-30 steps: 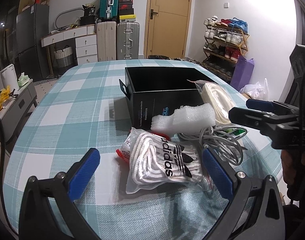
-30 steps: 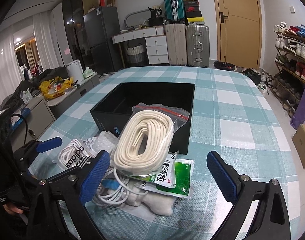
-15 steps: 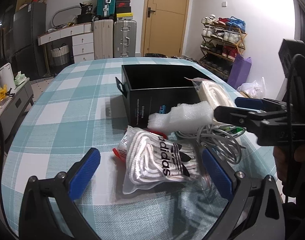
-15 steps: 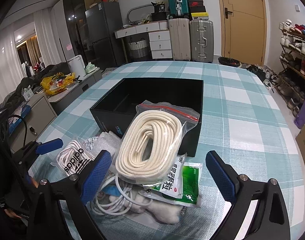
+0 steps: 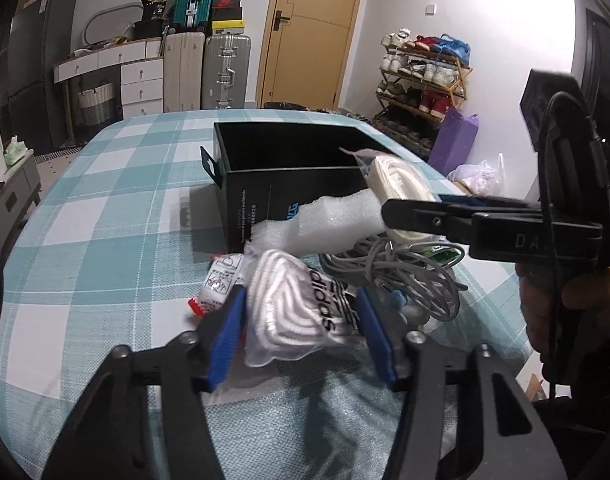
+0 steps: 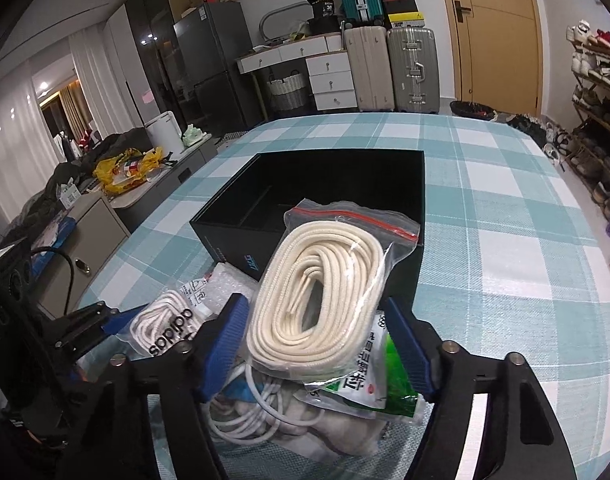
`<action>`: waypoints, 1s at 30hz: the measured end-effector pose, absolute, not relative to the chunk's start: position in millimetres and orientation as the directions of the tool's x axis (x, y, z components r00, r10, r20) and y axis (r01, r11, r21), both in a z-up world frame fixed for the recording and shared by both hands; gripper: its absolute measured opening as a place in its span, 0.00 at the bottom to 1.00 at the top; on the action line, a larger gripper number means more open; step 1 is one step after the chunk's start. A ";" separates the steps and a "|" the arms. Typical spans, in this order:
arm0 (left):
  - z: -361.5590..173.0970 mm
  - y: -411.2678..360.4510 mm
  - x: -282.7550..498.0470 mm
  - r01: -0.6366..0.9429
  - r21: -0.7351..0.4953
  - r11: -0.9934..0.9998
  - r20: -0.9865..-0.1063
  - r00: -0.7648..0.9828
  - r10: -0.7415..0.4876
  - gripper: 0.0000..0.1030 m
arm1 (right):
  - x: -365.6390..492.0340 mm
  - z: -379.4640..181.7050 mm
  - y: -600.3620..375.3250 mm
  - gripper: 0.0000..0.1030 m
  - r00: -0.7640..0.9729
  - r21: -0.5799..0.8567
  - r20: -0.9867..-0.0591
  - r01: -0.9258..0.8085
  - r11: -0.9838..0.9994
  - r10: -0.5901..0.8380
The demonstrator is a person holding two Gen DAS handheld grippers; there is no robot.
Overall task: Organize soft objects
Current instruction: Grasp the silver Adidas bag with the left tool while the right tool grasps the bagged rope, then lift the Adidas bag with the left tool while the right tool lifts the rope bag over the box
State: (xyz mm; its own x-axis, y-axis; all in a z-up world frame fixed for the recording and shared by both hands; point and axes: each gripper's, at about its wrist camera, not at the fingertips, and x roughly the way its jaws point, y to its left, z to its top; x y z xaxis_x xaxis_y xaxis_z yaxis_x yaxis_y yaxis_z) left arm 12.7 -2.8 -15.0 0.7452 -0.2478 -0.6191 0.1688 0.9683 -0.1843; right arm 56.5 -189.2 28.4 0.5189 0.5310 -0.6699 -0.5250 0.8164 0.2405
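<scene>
I see the checked worktop (image 6: 505,208) carrying the open black box (image 6: 337,172). In front of it, my right hand-held gripper (image 6: 317,348) pinches the bagged cream rope (image 6: 321,292); my left hand-held gripper (image 5: 301,340) pinches the bagged white laces (image 5: 293,308) beside a grey cable (image 5: 405,276).

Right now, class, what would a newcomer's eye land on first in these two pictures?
Probably the bagged coil of cream rope, leaning on the open black box with the right hand-held gripper closing around it. Next, the bag of white Adidas laces between the left hand-held gripper's blue pads, beside tangled grey cable on the checked tablecloth.
</scene>
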 end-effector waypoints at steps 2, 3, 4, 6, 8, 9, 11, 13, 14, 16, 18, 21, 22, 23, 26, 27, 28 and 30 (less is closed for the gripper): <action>-13.4 -1.4 11.4 0.182 -0.204 0.962 -0.609 0.745 -0.270 0.43 | 57.1 26.9 -189.5 0.57 0.506 0.255 -0.671 -0.530 0.809 0.543; -12.5 -0.2 10.1 0.188 -0.216 0.958 -0.603 0.746 -0.282 0.40 | 57.7 26.0 -189.6 0.53 0.500 0.262 -0.670 -0.532 0.805 0.548; -11.7 -0.2 10.2 0.191 -0.221 0.956 -0.600 0.746 -0.288 0.39 | 57.5 25.7 -190.3 0.50 0.495 0.272 -0.667 -0.534 0.800 0.557; -10.1 1.9 8.5 0.197 -0.238 0.951 -0.588 0.750 -0.303 0.33 | 55.5 26.0 -191.6 0.46 0.489 0.286 -0.660 -0.538 0.793 0.570; -8.6 5.1 8.4 0.200 -0.259 0.945 -0.578 0.752 -0.318 0.28 | 53.4 26.2 -191.5 0.42 0.487 0.285 -0.658 -0.545 0.789 0.574; -7.9 6.3 7.8 0.202 -0.269 0.942 -0.572 0.753 -0.325 0.25 | 51.2 26.8 -191.5 0.38 0.488 0.283 -0.655 -0.549 0.787 0.576; -6.7 8.2 6.6 0.206 -0.284 0.936 -0.564 0.754 -0.337 0.21 | 48.4 27.8 -191.4 0.35 0.493 0.276 -0.651 -0.555 0.785 0.578; -5.5 7.3 5.8 0.208 -0.281 0.937 -0.564 0.754 -0.336 0.19 | 44.7 29.4 -191.9 0.31 0.502 0.267 -0.642 -0.561 0.783 0.579; -5.1 7.0 5.6 0.209 -0.278 0.938 -0.564 0.754 -0.335 0.19 | 43.3 30.2 -192.2 0.30 0.506 0.264 -0.639 -0.563 0.783 0.579; -3.4 5.5 4.0 0.213 -0.271 0.939 -0.562 0.757 -0.334 0.18 | 41.9 31.6 -193.5 0.27 0.515 0.260 -0.632 -0.562 0.785 0.579; -1.3 5.2 2.6 0.216 -0.272 0.938 -0.558 0.759 -0.336 0.17 | 39.0 34.2 -194.8 0.25 0.524 0.255 -0.623 -0.566 0.784 0.581; 4.0 5.1 -3.4 0.220 -0.265 0.939 -0.549 0.766 -0.334 0.17 | 35.7 37.6 -197.5 0.25 0.534 0.249 -0.613 -0.568 0.784 0.582; 5.6 5.4 -3.6 0.219 -0.265 0.939 -0.547 0.768 -0.333 0.17 | 34.1 39.3 -198.7 0.24 0.537 0.251 -0.607 -0.571 0.782 0.586; 7.4 6.0 -5.2 0.217 -0.264 0.940 -0.543 0.772 -0.330 0.17 | 33.0 40.4 -199.9 0.24 0.540 0.250 -0.603 -0.571 0.782 0.587; 12.6 8.4 -7.9 0.211 -0.261 0.942 -0.534 0.781 -0.323 0.16 | 29.1 45.0 -203.3 0.24 0.550 0.251 -0.589 -0.573 0.781 0.592; 14.5 8.8 -9.0 0.210 -0.259 0.943 -0.530 0.785 -0.320 0.16 | 27.3 47.0 -204.2 0.24 0.554 0.249 -0.584 -0.573 0.781 0.593; 16.3 9.8 -9.8 0.208 -0.257 0.944 -0.527 0.789 -0.317 0.16 | 26.2 48.6 -204.8 0.24 0.557 0.247 -0.581 -0.574 0.781 0.594; 19.8 11.5 -11.7 0.205 -0.253 0.945 -0.520 0.795 -0.312 0.16 | 23.1 52.8 -206.2 0.24 0.564 0.245 -0.570 -0.577 0.779 0.597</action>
